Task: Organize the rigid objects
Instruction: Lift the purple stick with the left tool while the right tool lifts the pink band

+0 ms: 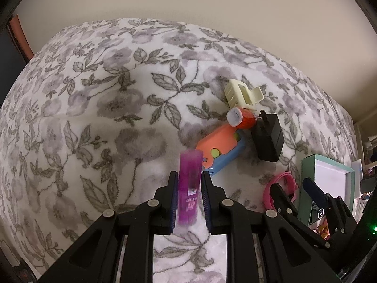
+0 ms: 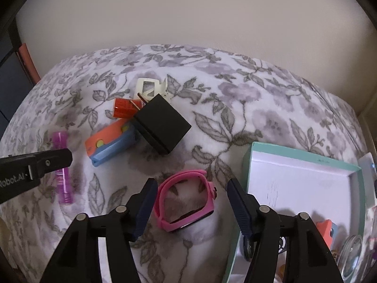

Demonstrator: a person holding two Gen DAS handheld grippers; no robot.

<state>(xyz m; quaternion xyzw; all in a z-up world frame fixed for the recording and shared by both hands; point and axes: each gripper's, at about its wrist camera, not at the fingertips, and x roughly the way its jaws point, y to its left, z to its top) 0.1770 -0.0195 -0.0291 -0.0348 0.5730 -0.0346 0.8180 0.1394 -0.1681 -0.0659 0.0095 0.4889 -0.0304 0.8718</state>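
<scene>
left gripper [image 1: 188, 202]: fingers clamped on purple tube [image 1: 190, 188], one pad each side of its lower half; tube runs lengthwise along the fingers, upper end sticks out past the tips, over the floral bedspread [image 1: 94, 118].

right gripper [image 2: 192, 210]: fingers apart, nothing pinched. pink watch [image 2: 186, 202] lies on the bedspread between them, strap looped shut, dark face toward the camera. left finger [image 2: 143, 212] just beside the strap's left edge; right finger [image 2: 239, 210] stands off from the strap, gap visible. contact on the left side: cannot tell.

teal box [image 2: 304, 160], open, white inside, just right of the right finger; small items at its near corner, too blurred to id.

cluster beyond the watch: black charger [image 2: 162, 125] w/ prongs up-left, orange-blue toy [image 2: 110, 143] touching its left side, red tube [image 2: 124, 108] and cream hair clip [image 2: 150, 88] behind.
</scene>
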